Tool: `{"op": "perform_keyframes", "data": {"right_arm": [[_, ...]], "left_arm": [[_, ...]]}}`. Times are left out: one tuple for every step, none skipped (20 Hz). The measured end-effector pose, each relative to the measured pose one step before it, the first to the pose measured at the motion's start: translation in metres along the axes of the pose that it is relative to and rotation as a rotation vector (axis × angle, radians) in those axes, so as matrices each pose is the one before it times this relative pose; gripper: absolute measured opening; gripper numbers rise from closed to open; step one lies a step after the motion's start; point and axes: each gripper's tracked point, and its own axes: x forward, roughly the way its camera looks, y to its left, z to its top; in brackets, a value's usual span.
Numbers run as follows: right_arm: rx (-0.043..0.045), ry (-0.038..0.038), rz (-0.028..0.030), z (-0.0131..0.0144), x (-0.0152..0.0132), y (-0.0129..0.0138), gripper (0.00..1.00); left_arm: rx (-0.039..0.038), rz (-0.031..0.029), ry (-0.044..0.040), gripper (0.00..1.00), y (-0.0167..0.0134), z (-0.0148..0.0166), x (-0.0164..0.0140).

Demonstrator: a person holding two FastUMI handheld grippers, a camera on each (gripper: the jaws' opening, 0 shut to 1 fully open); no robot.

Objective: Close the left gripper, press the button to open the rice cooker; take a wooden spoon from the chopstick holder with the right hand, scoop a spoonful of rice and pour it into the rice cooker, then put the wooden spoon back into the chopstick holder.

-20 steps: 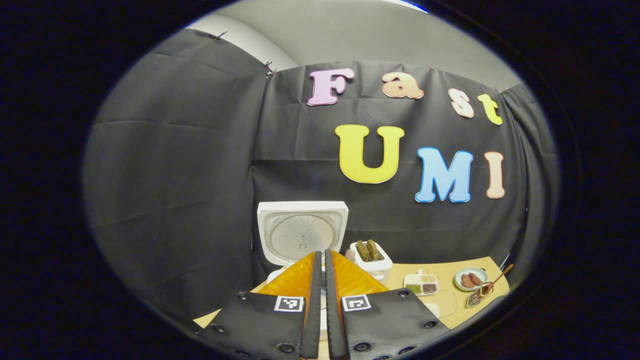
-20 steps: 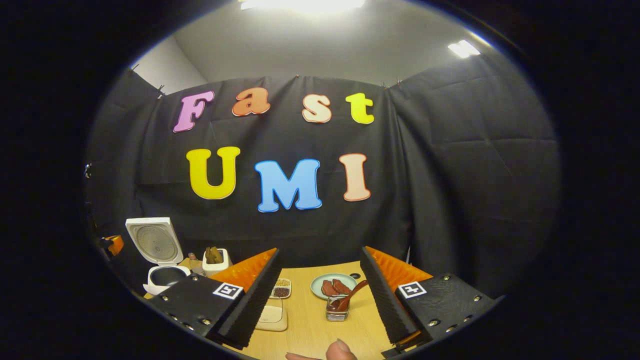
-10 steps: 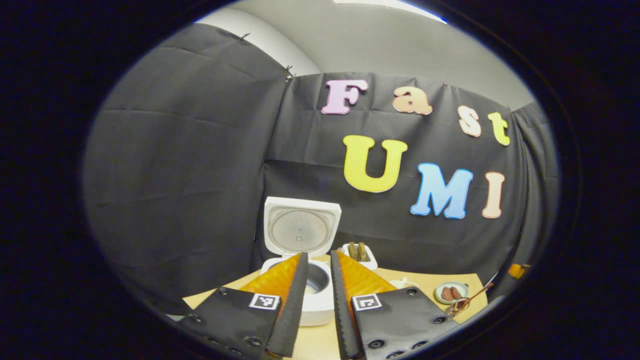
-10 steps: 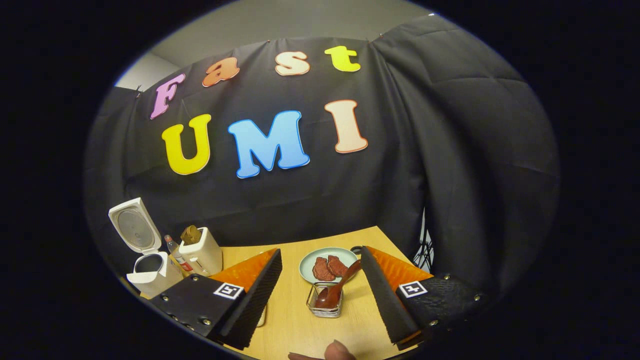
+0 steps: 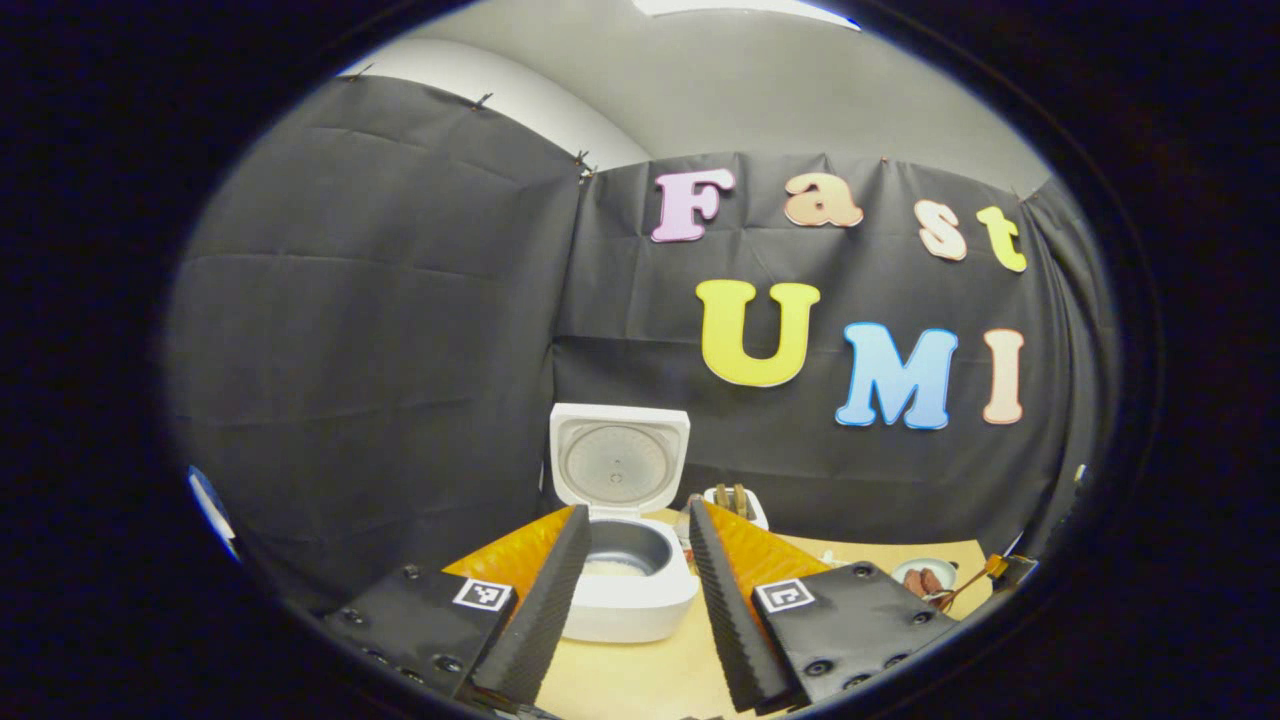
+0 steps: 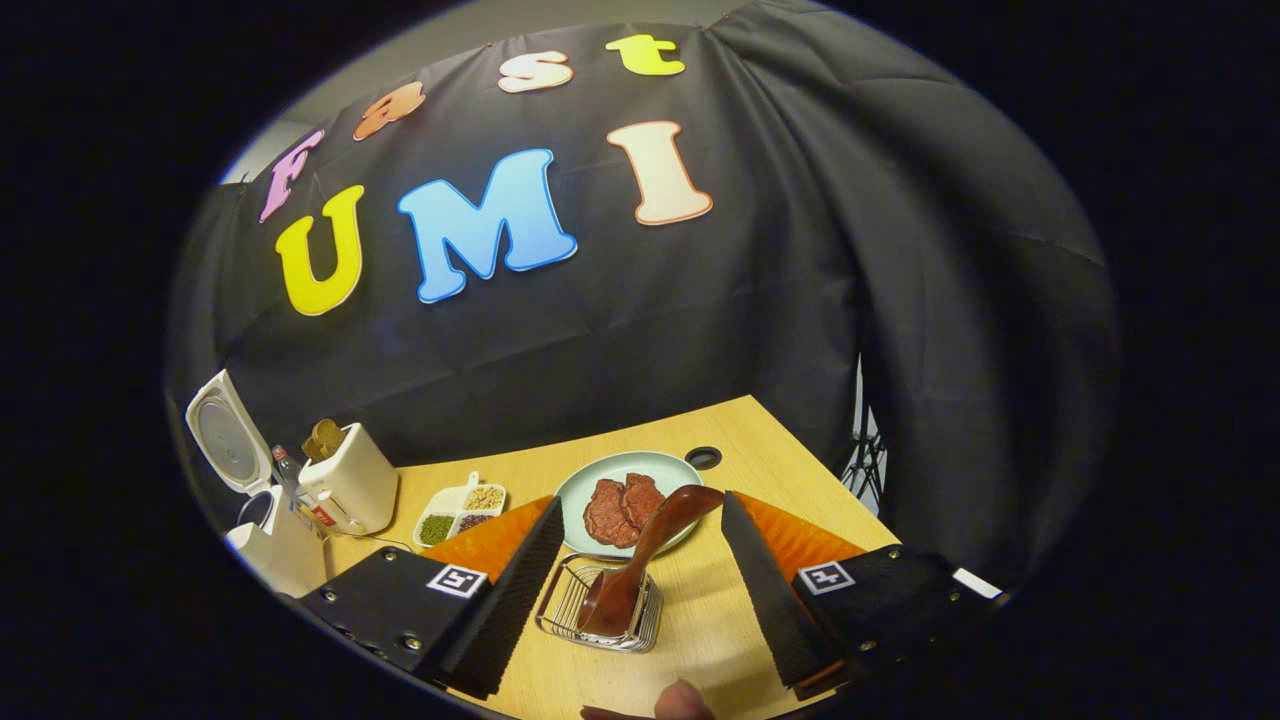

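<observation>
Right gripper view: wooden spoon (image 6: 640,555) in wire chopstick holder (image 6: 598,612), 12 o'clock of your right gripper (image 6: 640,590), jaws apart; light, stiff, smooth; pinch mid-handle; left gripper (image 5: 627,590) apart

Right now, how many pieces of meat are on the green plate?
2. Both lie on the plate, side by side and touching: one piece on the left, the other on the right. The wooden spoon crosses in front, so more could be hidden.

black cloth wall (image 5: 380,330), grey ceiling (image 5: 760,80), wooden table (image 6: 780,470)
</observation>
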Motion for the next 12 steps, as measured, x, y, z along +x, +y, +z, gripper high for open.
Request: {"op": "perform_keyframes", "data": {"right_arm": [[0.00617, 0.01025, 0.00139, -0.00384, 0.01004, -0.00081, 0.97], [0.00988, 0.00684, 0.00421, -0.00401, 0.00653, 0.00079, 0.97], [0.00886, 0.00933, -0.00382, -0.00496, 0.01066, -0.00109, 0.98], [0.00847, 0.00978, -0.00734, -0.00491, 0.00584, -0.0021, 0.99], [0.01092, 0.01668, 0.00447, -0.00507, 0.00766, -0.00014, 0.99], [0.01446, 0.0181, -0.00129, -0.00647, 0.00853, -0.0008, 1.0], [0.01529, 0.0135, 0.00652, -0.00347, 0.00659, 0.00012, 0.99], [0.01175, 0.01548, -0.00189, -0.00536, 0.00725, -0.0001, 0.97], [0.00808, 0.0154, -0.01837, -0.00311, 0.00519, -0.00428, 0.92], [0.01549, -0.00283, -0.0054, -0.00211, 0.0016, -0.00163, 0.75], [0.03336, 0.00186, 0.00797, 0.0021, 0.00153, 0.00105, 0.67], [0.04267, 0.01231, 0.01743, -0.00041, 0.00268, 0.0032, 0.46]], "left_arm": [[0.00252, -0.0058, 0.01098, 0.8, -0.00264, -0.0053, -0.00025], [0.00214, -0.00131, 0.01103, 0.82, -0.00175, -0.0032, -0.0004], [0.002, 0.00489, 0.00835, 0.85, -0.00019, -0.00312, -0.00052], [0.00172, 0.00794, 0.00503, 0.88, 0.00155, -0.00111, -0.00153], [-0.00007, 0.00589, 0.00253, 0.91, 0.0014, -0.00033, -0.00284], [0.00158, 0.00459, 0.00073, 0.94, 0.00201, 0.00054, -0.00255], [0.00586, 0.00743, 0.00466, 0.94, 0.00255, -0.00278, -0.00069], [0.00826, 0.00721, 0.00997, 0.94, 0.00352, -0.00215, -0.00153], [0.0072, 0.00598, 0.01319, 0.94, 0.00294, -0.00547, -0.00118], [0.00215, 0.0022, 0.01199, 0.94, 0.00133, -0.00311, -0.00081], [-0.00099, 0.00381, 0.00593, 0.94, 0.00219, -0.00218, -0.00112], [0.00043, 0.00254, 0.0059, 0.94, 0.00216, 0.00016, -0.00136]]}}
